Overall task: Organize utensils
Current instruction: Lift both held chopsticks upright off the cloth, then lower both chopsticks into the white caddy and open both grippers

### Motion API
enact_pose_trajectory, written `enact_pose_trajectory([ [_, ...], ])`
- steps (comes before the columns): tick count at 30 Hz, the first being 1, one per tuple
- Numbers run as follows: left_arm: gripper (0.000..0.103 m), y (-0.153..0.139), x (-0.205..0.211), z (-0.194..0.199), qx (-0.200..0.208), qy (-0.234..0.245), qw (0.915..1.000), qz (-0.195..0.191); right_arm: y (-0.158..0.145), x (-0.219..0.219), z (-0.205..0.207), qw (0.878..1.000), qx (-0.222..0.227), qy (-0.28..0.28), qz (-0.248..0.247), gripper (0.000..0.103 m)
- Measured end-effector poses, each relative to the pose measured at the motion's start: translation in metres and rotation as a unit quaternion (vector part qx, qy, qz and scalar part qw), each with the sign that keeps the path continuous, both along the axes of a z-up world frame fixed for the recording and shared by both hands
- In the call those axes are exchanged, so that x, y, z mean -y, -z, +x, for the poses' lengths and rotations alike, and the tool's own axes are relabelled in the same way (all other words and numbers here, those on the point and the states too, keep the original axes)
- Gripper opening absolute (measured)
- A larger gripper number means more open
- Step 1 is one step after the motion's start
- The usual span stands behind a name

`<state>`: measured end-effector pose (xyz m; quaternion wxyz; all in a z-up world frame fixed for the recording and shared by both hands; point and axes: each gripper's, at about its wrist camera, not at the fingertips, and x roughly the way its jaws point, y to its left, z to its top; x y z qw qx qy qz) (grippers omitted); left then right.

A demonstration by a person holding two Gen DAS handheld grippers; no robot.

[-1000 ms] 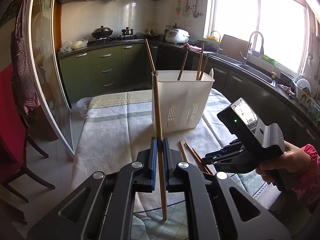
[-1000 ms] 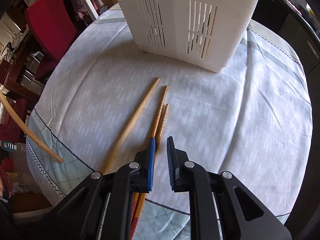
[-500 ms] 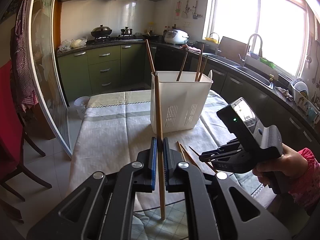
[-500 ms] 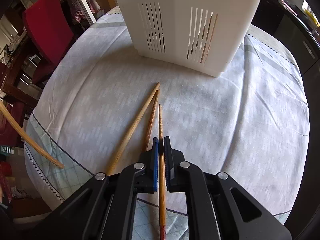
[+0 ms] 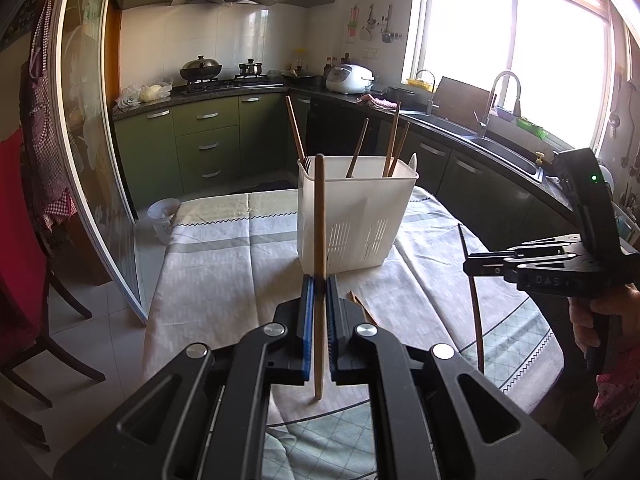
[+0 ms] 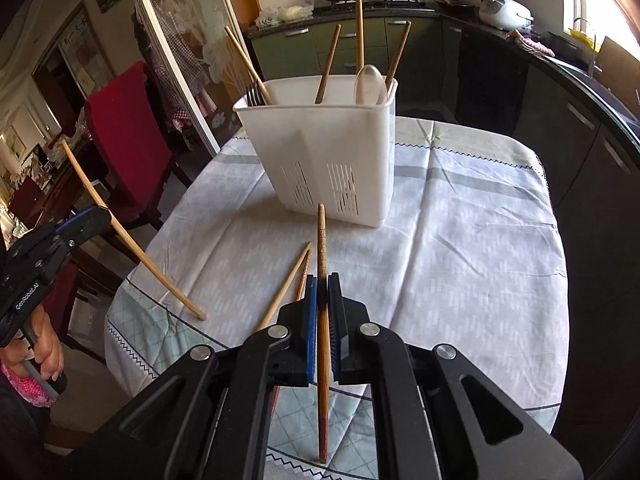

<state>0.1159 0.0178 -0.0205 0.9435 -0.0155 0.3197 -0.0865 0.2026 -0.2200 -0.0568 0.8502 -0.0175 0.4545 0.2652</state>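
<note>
A white slotted utensil caddy (image 5: 356,216) (image 6: 320,148) stands on the cloth-covered table, holding several chopsticks, a fork and a white spoon (image 6: 370,84). My left gripper (image 5: 319,280) is shut on a pale wooden chopstick (image 5: 319,220) held upright in front of the caddy. My right gripper (image 6: 322,280) is shut on a brown carved chopstick (image 6: 321,240), lifted off the cloth with its tip toward the caddy. Two more chopsticks (image 6: 286,286) lie on the cloth under the right gripper. Each gripper shows in the other's view: the right gripper (image 5: 468,264) at the right, the left gripper (image 6: 100,216) at the left.
The tablecloth (image 6: 460,240) hangs over the round table edge near me. A red chair (image 6: 124,132) and a glass sliding door (image 5: 92,160) are at the left. Dark kitchen counters with a sink (image 5: 500,152) run along the right, beyond the table.
My right gripper closed on the brown chopstick, then rose and tilted up, lifting it off the cloth. The left gripper kept its pale chopstick nearly still.
</note>
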Motion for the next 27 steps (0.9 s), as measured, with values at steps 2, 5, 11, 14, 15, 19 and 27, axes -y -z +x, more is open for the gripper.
enact_pose_trajectory([
  [2, 0.006, -0.002, 0.000, 0.000, 0.000, 0.000, 1.0000, -0.001, -0.009, 0.009, -0.003, 1.000, 0.007, -0.001, 0.005, 0.006],
  [5, 0.006, -0.004, 0.001, 0.000, 0.001, 0.000, 1.0000, -0.004, -0.017, 0.019, -0.006, 1.000, 0.014, 0.000, 0.015, 0.006],
  [11, 0.006, -0.018, 0.006, 0.002, 0.006, 0.006, 0.9999, -0.006, -0.034, 0.028, -0.010, 0.999, 0.027, 0.002, 0.043, 0.006],
  [14, 0.006, -0.029, 0.008, 0.008, 0.010, 0.011, 0.9999, -0.008, -0.048, 0.030, -0.008, 0.998, 0.041, 0.003, 0.053, 0.006],
  [15, 0.006, -0.033, 0.009, 0.010, 0.012, 0.012, 0.9998, -0.010, -0.053, 0.031, -0.008, 0.997, 0.045, 0.002, 0.059, 0.006],
  [19, 0.006, -0.054, 0.016, 0.021, 0.026, 0.022, 0.9993, -0.013, -0.085, 0.036, -0.002, 0.994, 0.074, 0.004, 0.083, 0.006],
  [27, 0.006, -0.120, 0.033, 0.061, 0.084, 0.027, 0.9960, -0.014, -0.158, 0.033, 0.025, 0.988, 0.117, 0.000, 0.105, 0.006],
])
